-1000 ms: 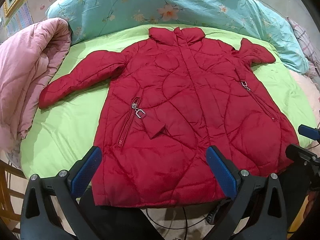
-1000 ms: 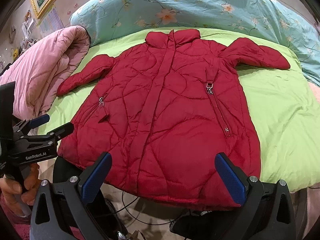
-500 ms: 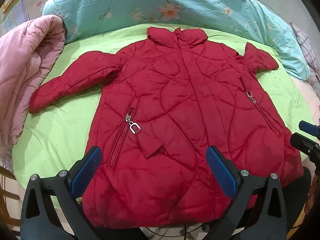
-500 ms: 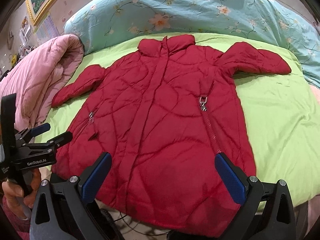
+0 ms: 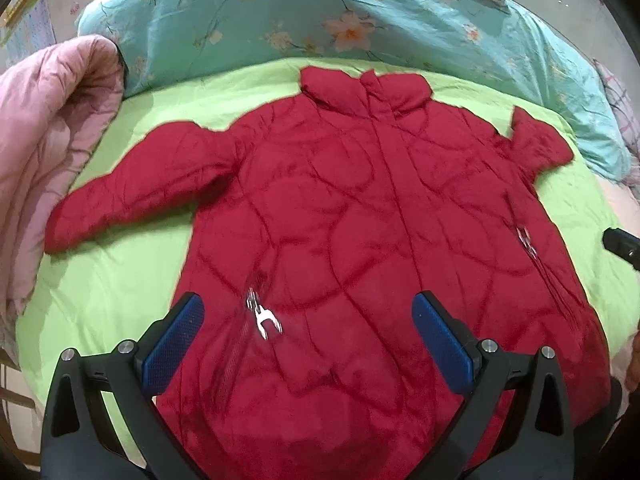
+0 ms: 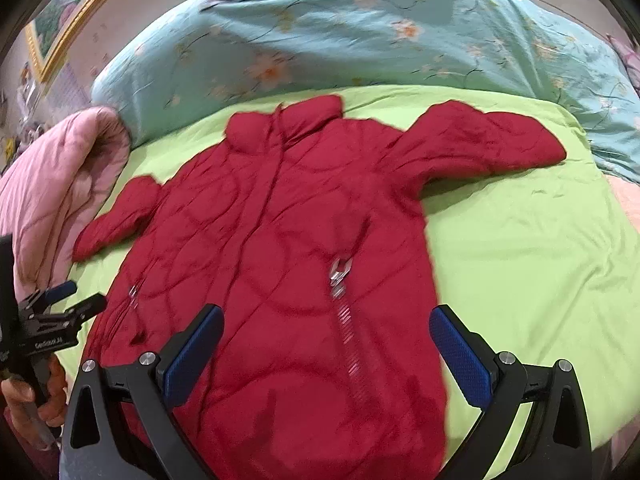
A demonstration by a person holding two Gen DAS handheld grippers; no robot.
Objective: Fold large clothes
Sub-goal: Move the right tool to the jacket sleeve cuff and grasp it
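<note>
Chg: you've moved both tongs in over coat (image 5: 340, 240), hem now under them | L tongs (image 5: 308, 332) released, R tongs (image 6: 326, 344) released, nothing held | fold not begun; next grab hem/sleeve.

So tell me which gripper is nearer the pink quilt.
Left. The left gripper hangs at the coat's hem corner just below the pink quilt; the right gripper sits over the coat's other half, farther away.

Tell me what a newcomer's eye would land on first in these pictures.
First, the red quilted coat, spread face up with both sleeves out on the lime green bed cover. Next, the open blue-padded left gripper and right gripper, each above the coat's lower half. Behind the collar lies a turquoise floral quilt; a pink quilt is bunched at the left.
</note>
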